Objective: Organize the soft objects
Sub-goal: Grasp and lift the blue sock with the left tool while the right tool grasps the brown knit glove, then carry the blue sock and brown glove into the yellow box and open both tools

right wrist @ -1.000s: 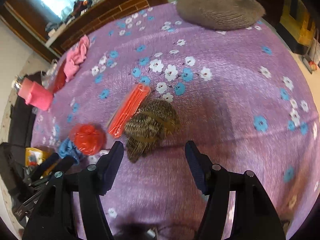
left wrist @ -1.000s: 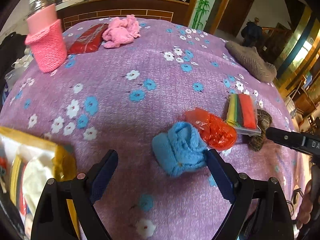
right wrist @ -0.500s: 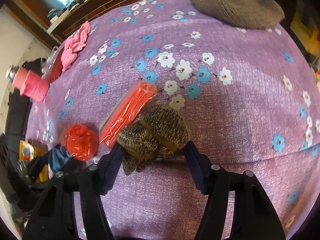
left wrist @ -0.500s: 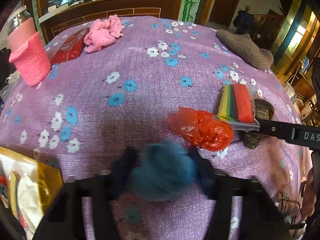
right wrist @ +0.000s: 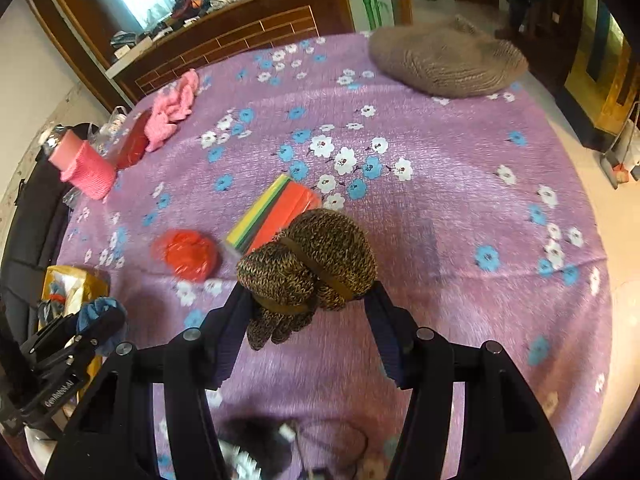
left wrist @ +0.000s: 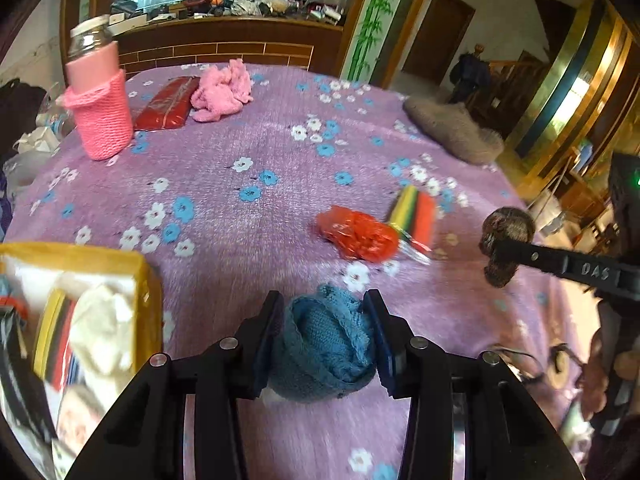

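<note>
My left gripper (left wrist: 324,320) is shut on a rolled blue knitted cloth (left wrist: 326,344) and holds it above the purple flowered bedspread (left wrist: 248,152). My right gripper (right wrist: 308,304) is shut on a brown speckled knitted bundle (right wrist: 308,264), lifted off the bedspread; the bundle also shows in the left wrist view (left wrist: 506,240). A red plastic bag (left wrist: 356,238) and a pack of coloured sheets (left wrist: 414,212) lie on the bed between the grippers.
A yellow bag (left wrist: 80,320) with soft items stands at the near left. A bottle in a pink knitted sleeve (left wrist: 100,108), a red packet (left wrist: 164,104) and a pink cloth (left wrist: 222,92) lie far left. A grey-brown knitted hat (left wrist: 452,128) lies far right.
Both grippers were open a second ago. The left closed on the blue cloth and lifted it; the right closed on the brown bundle and raised it.
</note>
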Tool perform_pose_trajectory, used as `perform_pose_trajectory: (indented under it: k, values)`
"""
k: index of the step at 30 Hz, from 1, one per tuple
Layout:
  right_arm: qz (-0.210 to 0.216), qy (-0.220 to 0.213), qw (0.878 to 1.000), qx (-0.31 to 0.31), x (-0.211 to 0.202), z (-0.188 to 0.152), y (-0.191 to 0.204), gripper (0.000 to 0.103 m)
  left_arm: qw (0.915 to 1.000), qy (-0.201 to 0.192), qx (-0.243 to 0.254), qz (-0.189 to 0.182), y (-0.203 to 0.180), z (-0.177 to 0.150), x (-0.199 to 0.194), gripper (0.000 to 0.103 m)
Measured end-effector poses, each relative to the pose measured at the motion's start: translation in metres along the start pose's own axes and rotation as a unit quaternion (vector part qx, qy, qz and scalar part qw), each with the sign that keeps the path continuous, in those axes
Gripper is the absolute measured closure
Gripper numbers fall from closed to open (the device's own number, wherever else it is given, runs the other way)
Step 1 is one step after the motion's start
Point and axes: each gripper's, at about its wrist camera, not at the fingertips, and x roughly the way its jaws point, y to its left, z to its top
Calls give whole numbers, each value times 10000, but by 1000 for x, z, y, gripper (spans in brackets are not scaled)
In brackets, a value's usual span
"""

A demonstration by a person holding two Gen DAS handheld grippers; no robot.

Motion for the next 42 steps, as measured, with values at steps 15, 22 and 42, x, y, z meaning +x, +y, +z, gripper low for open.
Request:
perform_pose_trajectory:
  k: [15,22,42]
  values:
    - [476,-167,9979,-405,-53,-67,57,46,9964,-570,-352,-527,27,-93,-136,62]
    - [910,-48,9924,-829,-56,-113,110,46,9914,-817,-975,-310,91,-134,-183,62]
    - [1943,740,9417,-2645,-34,-217,290,45,9639,-1107,-2205,1002,207,-174,-226,61]
